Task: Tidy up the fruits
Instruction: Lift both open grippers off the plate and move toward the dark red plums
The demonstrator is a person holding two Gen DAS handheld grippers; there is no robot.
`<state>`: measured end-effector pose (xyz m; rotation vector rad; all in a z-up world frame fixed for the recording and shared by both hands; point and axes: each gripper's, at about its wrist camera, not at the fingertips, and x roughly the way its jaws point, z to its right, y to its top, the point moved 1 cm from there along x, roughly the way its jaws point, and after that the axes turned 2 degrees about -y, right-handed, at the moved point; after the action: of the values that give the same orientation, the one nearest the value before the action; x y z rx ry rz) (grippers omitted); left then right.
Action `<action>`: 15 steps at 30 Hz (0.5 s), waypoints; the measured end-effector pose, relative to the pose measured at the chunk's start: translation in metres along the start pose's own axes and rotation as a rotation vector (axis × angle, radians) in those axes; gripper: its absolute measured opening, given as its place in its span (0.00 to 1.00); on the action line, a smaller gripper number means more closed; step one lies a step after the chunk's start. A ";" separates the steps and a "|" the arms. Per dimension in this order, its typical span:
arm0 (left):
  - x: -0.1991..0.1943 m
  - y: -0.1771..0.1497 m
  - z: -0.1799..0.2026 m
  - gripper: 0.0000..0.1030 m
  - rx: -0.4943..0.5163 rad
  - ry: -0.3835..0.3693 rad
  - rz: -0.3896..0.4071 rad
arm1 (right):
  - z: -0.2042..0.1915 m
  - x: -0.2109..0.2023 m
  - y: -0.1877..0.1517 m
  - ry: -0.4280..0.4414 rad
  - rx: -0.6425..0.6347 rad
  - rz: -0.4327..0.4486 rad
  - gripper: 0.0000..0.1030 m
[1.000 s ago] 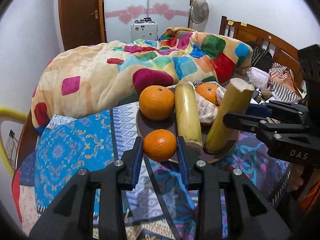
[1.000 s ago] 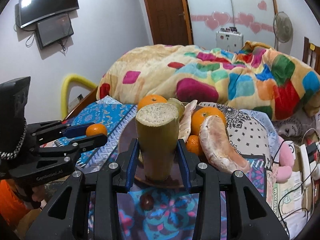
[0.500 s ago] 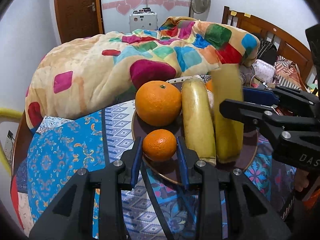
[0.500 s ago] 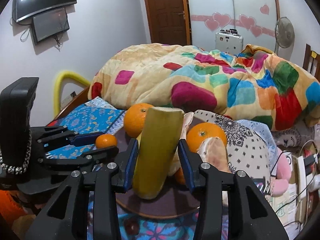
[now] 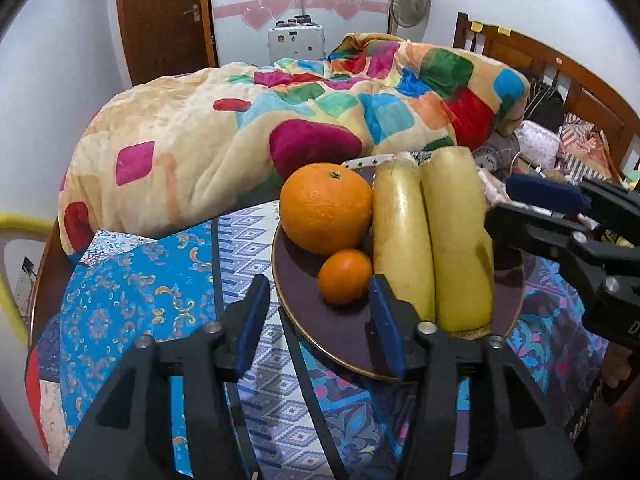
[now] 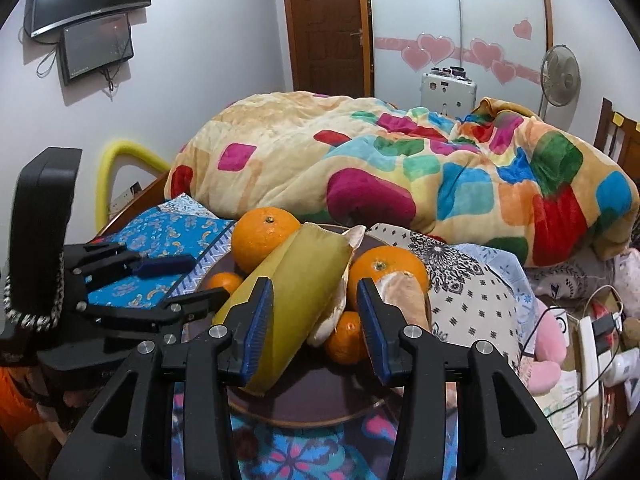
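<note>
A bedroom: a bed heaped with a patchwork blanket (image 5: pixel 304 120), a brown door (image 6: pixel 324 24), a wardrobe with pink hearts, one fan (image 5: pixel 410 0), and two screens (image 6: pixel 92 20) on the wall at ten o'clock in the right wrist view. In front of the bed stands a round counter (image 5: pixel 132 292) under a blue patterned cloth, and on it one dark plate (image 5: pixel 340 336) that carries the fruit.

Counted over both views, the plate holds two big oranges, two small oranges, two yellow-green stalks and one peeled pomelo piece (image 6: pixel 404 300). The first big orange (image 5: pixel 326 208) sits at the plate's eleven o'clock side in the left wrist view; the second (image 6: pixel 384 268) lies behind the pomelo piece. One small orange (image 5: pixel 345 276) rests on the plate just below the first big orange; the other (image 6: pixel 348 336) is tucked under the pomelo piece. The two stalks (image 5: pixel 404 240) lie side by side and touching, at three o'clock of the oranges.

The left gripper (image 5: pixel 316 320) points at the small orange; its jaws are opening, both pads clear of the fruit, which sits just beyond the tips. The right gripper (image 6: pixel 316 324) has its jaws apart around the near stalk (image 6: pixel 296 292): the left pad lies against the stalk, the right pad stands off it, and the stalk rests on the plate.
</note>
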<state>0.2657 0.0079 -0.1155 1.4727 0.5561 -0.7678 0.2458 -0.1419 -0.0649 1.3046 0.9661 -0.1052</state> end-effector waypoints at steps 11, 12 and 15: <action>-0.052 -0.012 0.009 0.58 -0.005 -0.005 0.059 | -0.008 -0.033 -0.013 0.002 -0.015 0.037 0.39; -0.056 -0.014 0.010 0.58 -0.003 -0.004 0.062 | -0.010 -0.037 -0.015 0.002 -0.015 0.040 0.39; -0.069 -0.023 0.015 0.58 0.005 -0.008 0.063 | -0.012 -0.047 -0.021 0.002 -0.014 0.041 0.39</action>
<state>0.2017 0.0024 -0.0788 1.4845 0.4998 -0.7254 0.1978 -0.1590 -0.0497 1.3111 0.9394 -0.0652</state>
